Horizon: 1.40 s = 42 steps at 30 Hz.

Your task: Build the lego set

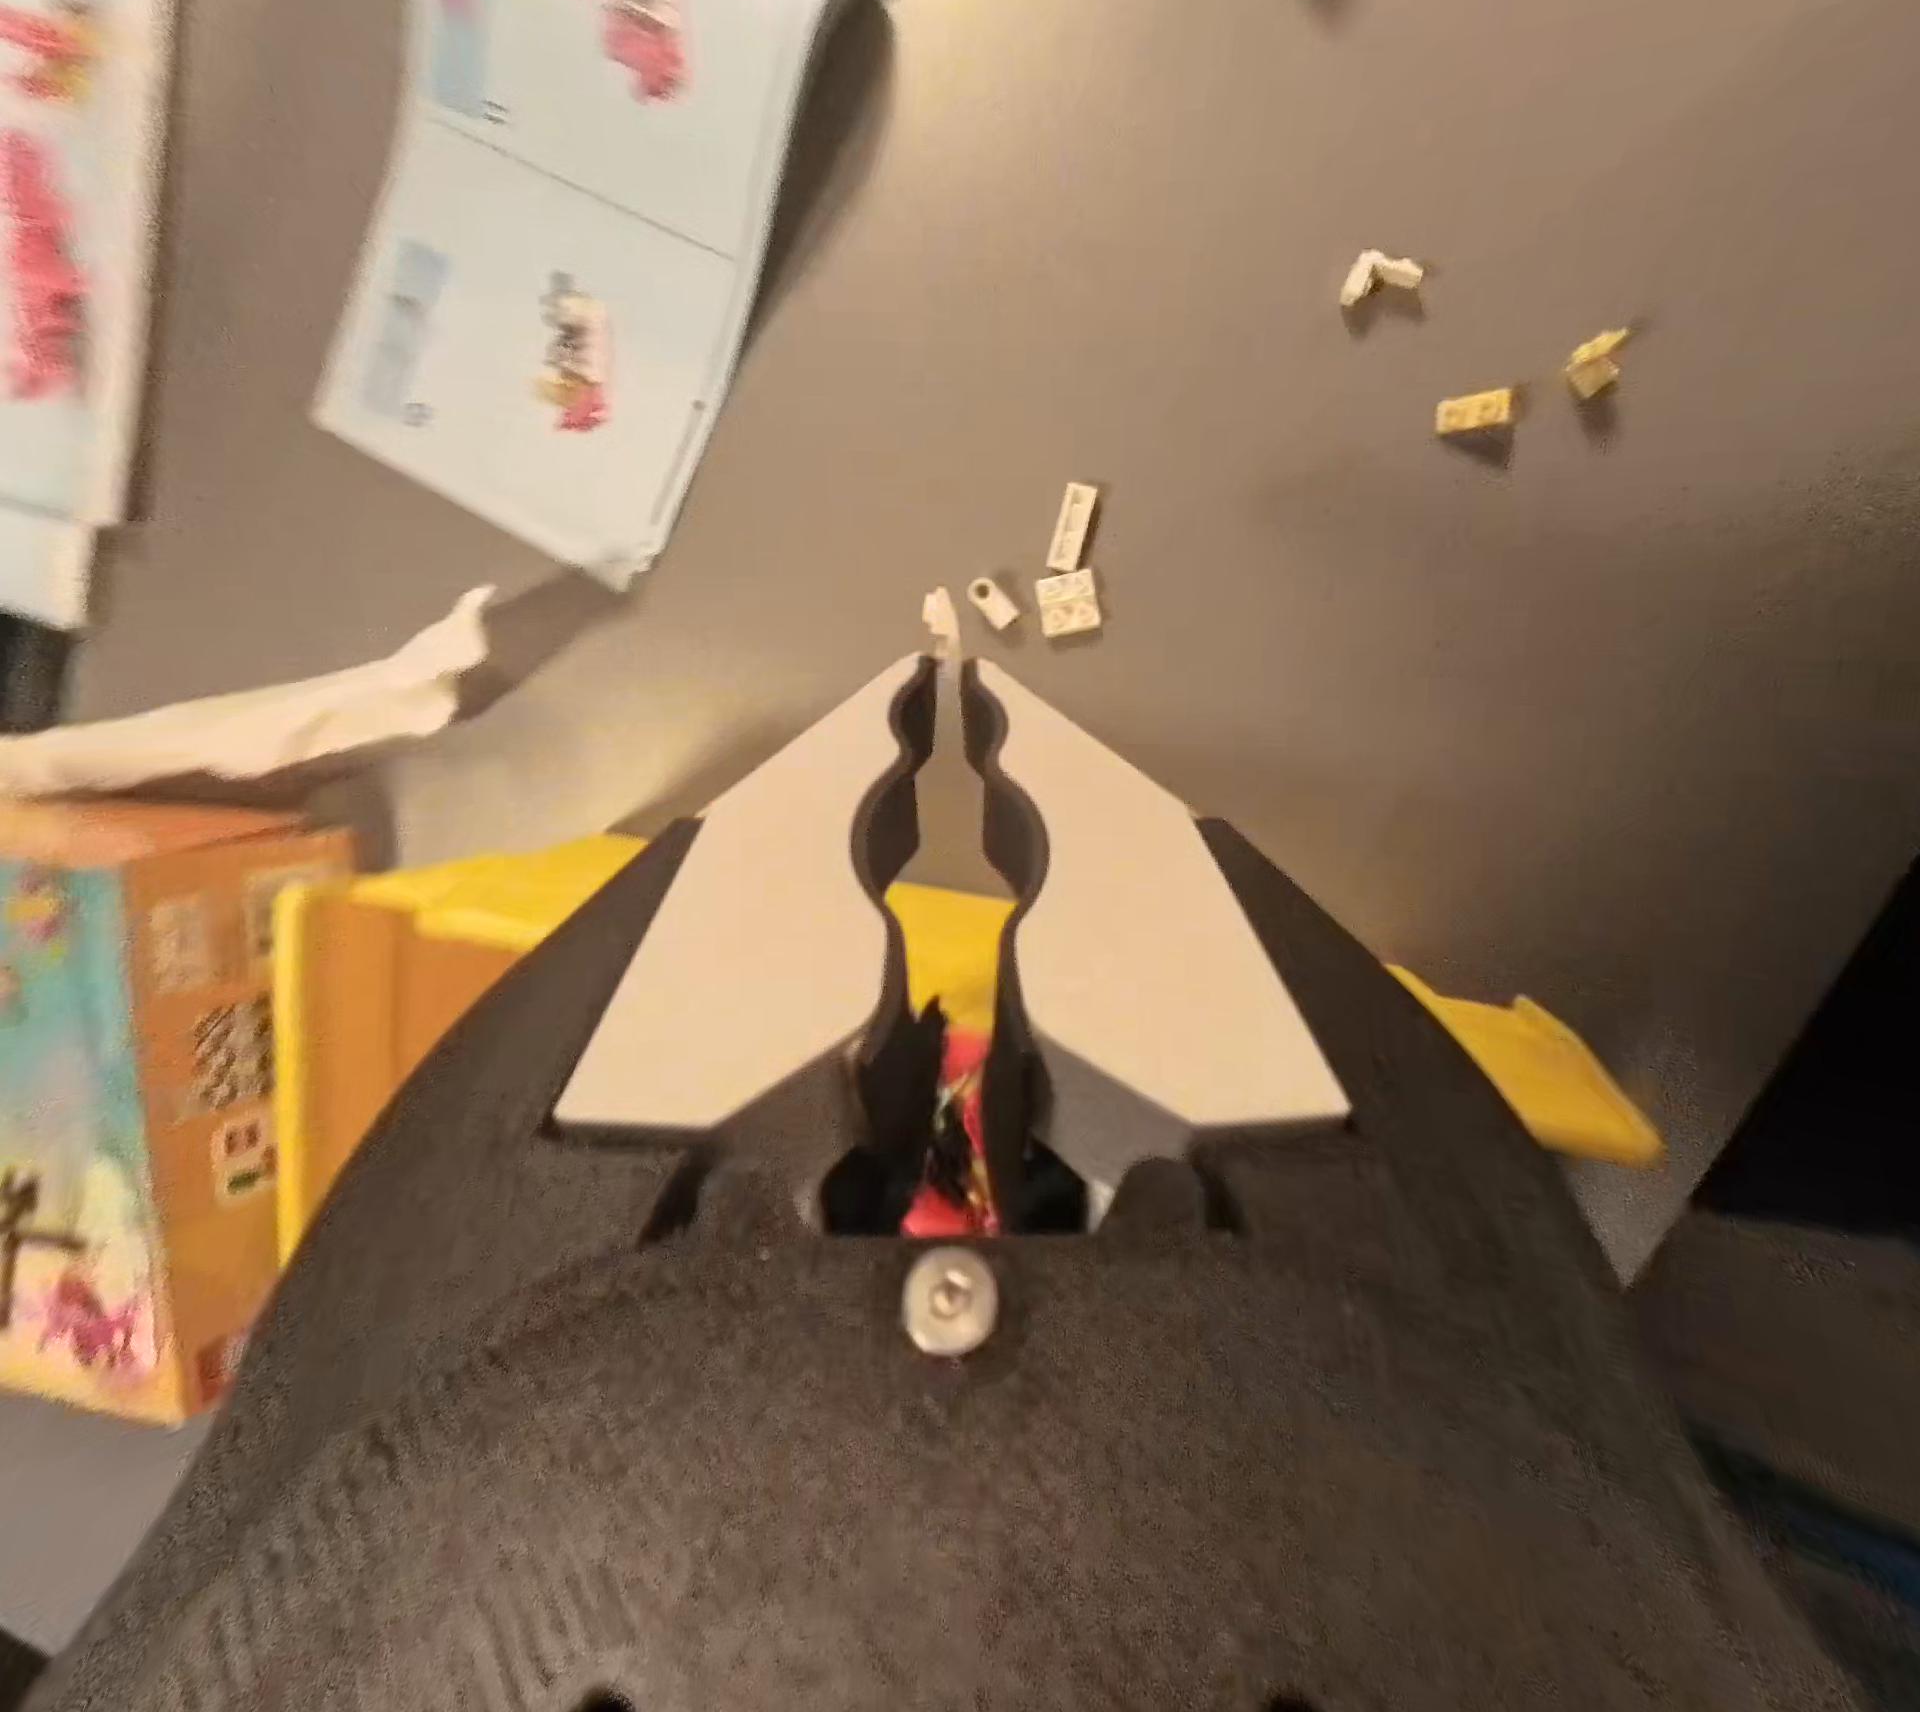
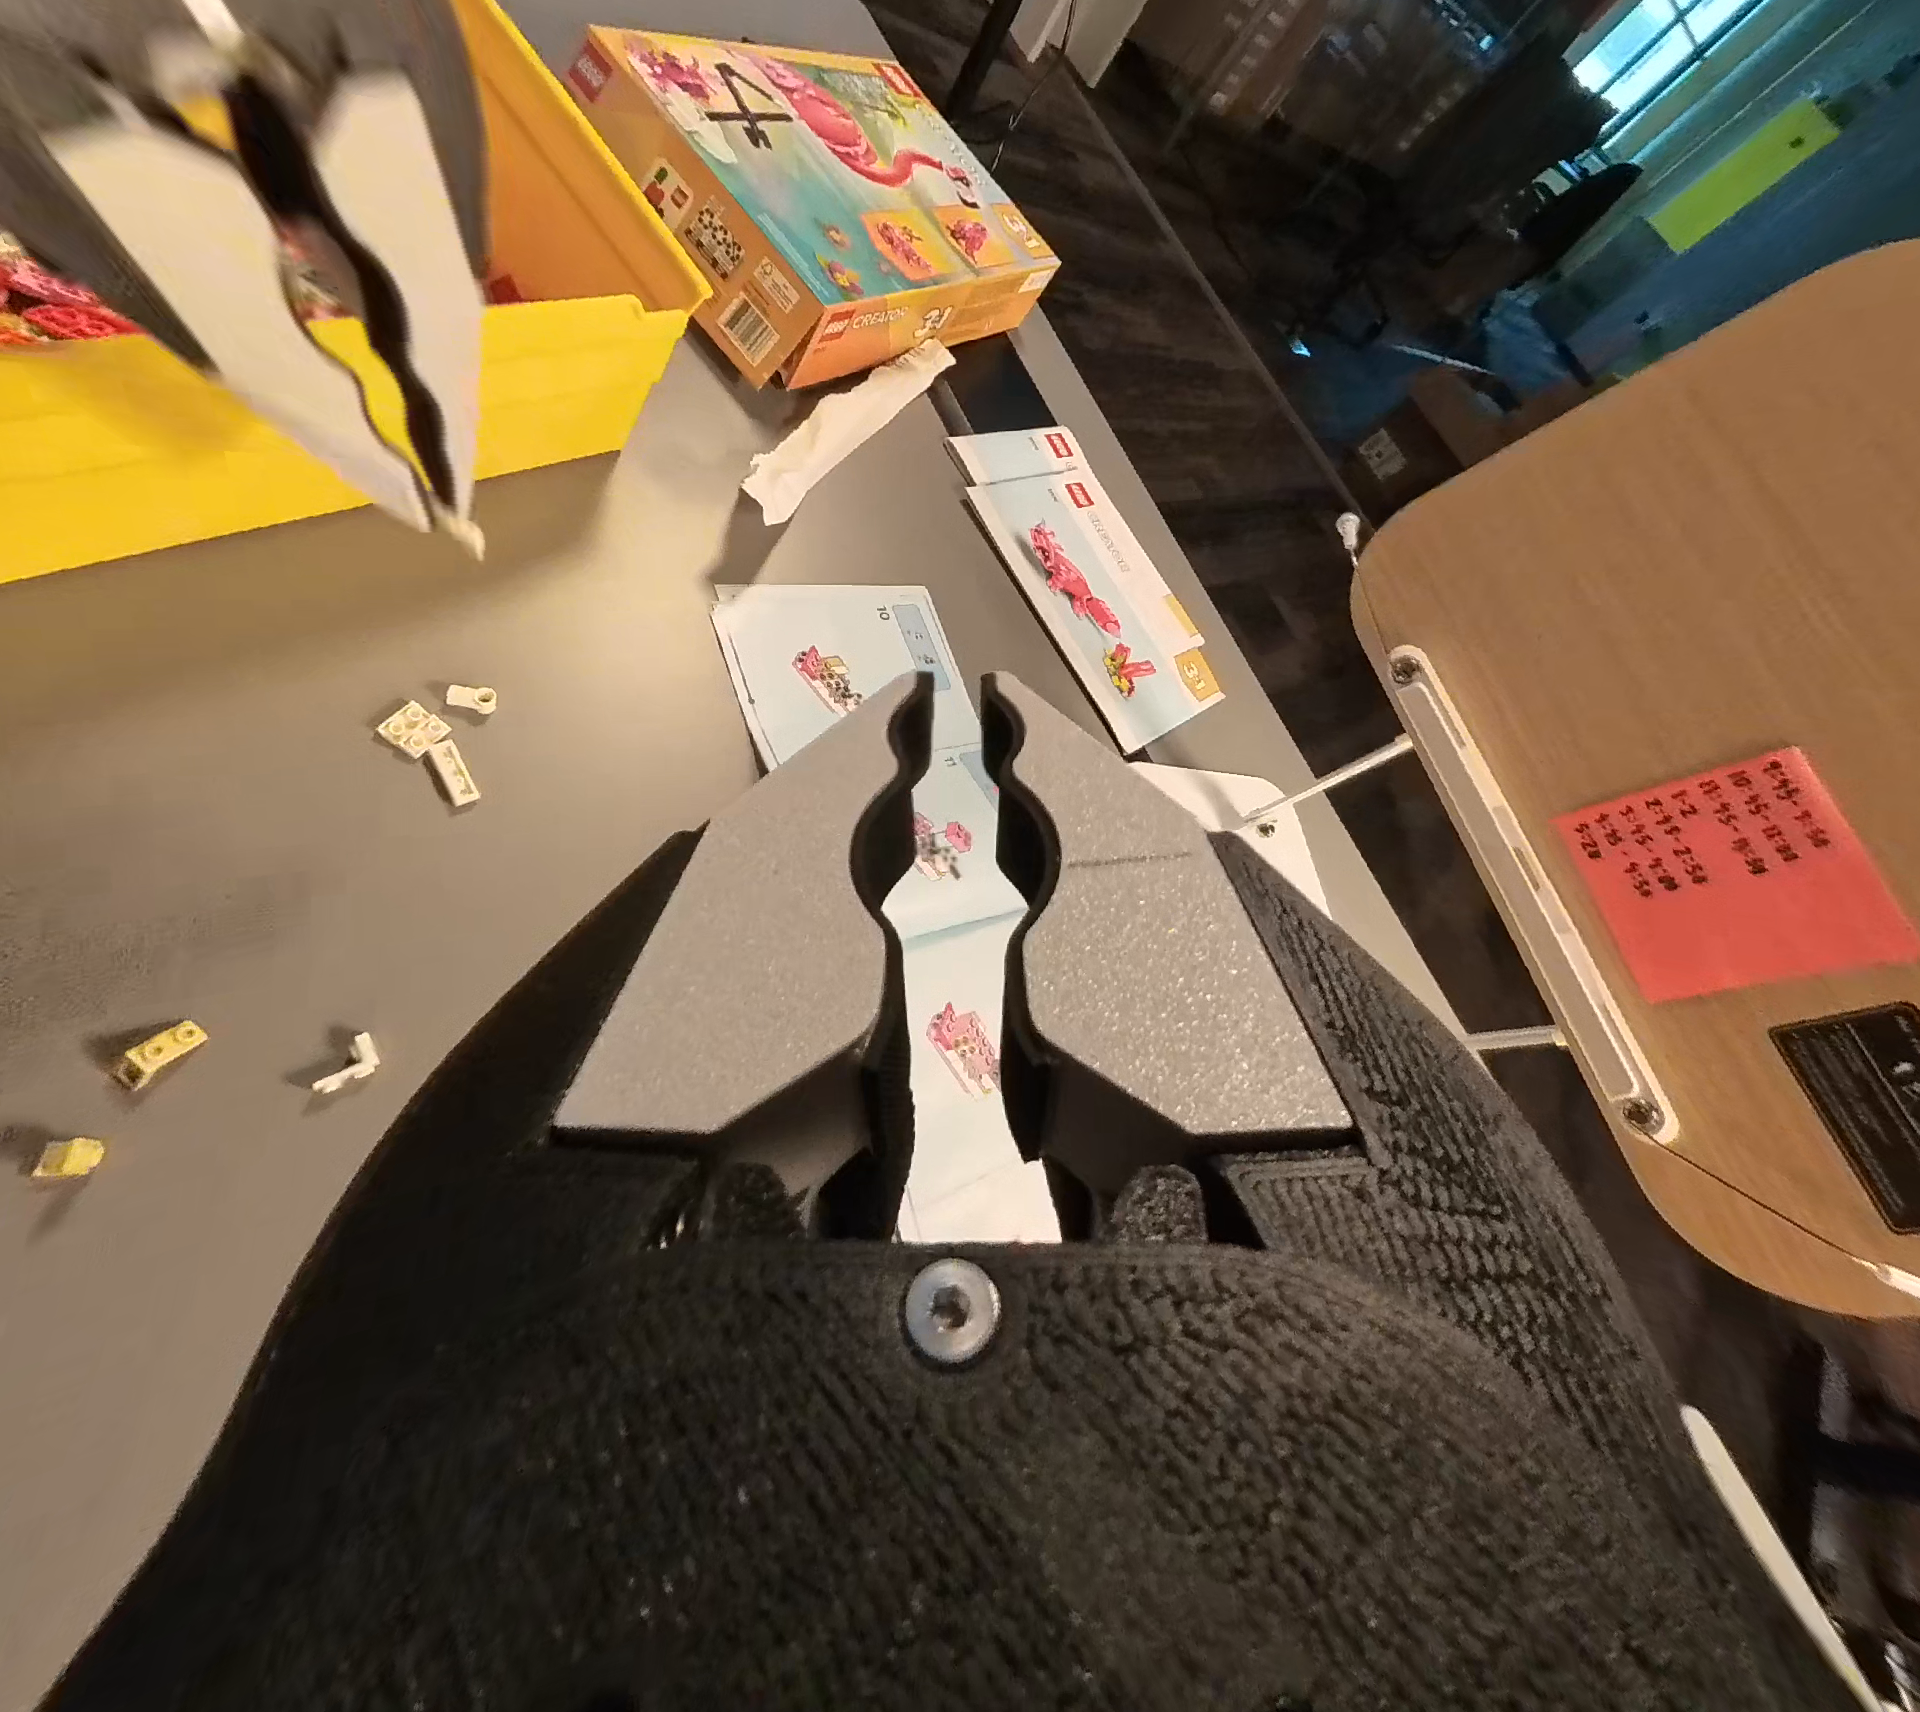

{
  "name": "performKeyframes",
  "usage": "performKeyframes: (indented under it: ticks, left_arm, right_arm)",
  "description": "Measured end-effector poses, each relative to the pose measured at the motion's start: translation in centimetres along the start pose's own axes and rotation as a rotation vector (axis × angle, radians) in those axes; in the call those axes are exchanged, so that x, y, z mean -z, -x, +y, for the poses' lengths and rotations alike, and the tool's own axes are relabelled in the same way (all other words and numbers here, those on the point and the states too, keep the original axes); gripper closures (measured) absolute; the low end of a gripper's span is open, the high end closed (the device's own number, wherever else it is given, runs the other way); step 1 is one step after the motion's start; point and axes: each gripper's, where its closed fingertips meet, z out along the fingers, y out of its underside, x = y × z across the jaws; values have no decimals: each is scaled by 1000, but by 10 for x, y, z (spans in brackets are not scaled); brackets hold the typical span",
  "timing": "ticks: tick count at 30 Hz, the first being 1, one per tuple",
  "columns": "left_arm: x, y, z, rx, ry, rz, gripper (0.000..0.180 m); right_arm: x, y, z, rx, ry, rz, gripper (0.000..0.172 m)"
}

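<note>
- Left gripper [image 1: 945, 665], frame centre, pinches a small white brick piece [image 1: 940, 623] at its tips, above the grey table [image 1: 1247, 779].
- Right gripper [image 2: 956, 691], jaws slightly apart and bare, hangs over the open instruction booklet [image 2: 821, 654].
- Loose white bricks [image 1: 1070, 592] lie just right of the held piece.

Small white brick piece [image 1: 940, 623] pinched upright in left tongs [image 1: 943, 663].

left tongs [image 1: 944, 665] pinching small white piece | right tongs [image 2: 955, 688] slightly parted, bare
</note>
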Motion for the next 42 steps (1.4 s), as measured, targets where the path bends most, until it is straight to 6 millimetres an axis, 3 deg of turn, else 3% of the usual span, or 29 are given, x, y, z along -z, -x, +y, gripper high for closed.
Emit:
performKeyframes:
  ticks: [3, 6, 13, 17, 19, 21, 24, 26, 29, 33, 36, 42]
  left_arm:
    - [-38, -12, -1, -9, 213, 123, 176]
    - [-63, -16, 3, -40, 348, 157, 176]
    - [-88, -19, 9, 25, 385, 220, 165]
    - [-73, -13, 5, 18, 315, 174, 158]
    - [-46, -5, -1, 31, 223, 110, 157]
    - [-6, 4, 1, 46, 127, 17, 156]
    - [55, 4, 24, 117, 25, -67, 155]
    - [71, -21, 58, 173, 73, 24, 156]
    - [58, -63, 105, 232, 211, 226, 160]
    - [23, -89, 149, 92, 340, 339, 160]
    - [6, -105, 152, -55, 291, 418, 159]
    - [-11, -113, 147, -80, 256, 492, 153]
  right_arm:
    - [5, -8, 9, -6, 25, 36, 165]
    - [13, -20, 14, -49, 9, 65, 165]
    - [16, -25, 14, -65, -13, 75, 165]
    - [14, -23, 13, -54, -7, 74, 165]
    - [13, -22, 13, -50, -1, 76, 165]
    - [12, -23, 13, -50, 2, 78, 165]
    - [8, -20, 9, -46, -6, 68, 165]
    - [2, -14, 3, -31, -17, 44, 165]
    - [-7, -3, -3, 6, -5, 20, 165]
    - [-14, 3, -5, 34, 16, 10, 164]
    - [-15, 3, -4, 35, 27, 13, 164]
    - [-19, 6, -2, 44, 40, 9, 164]
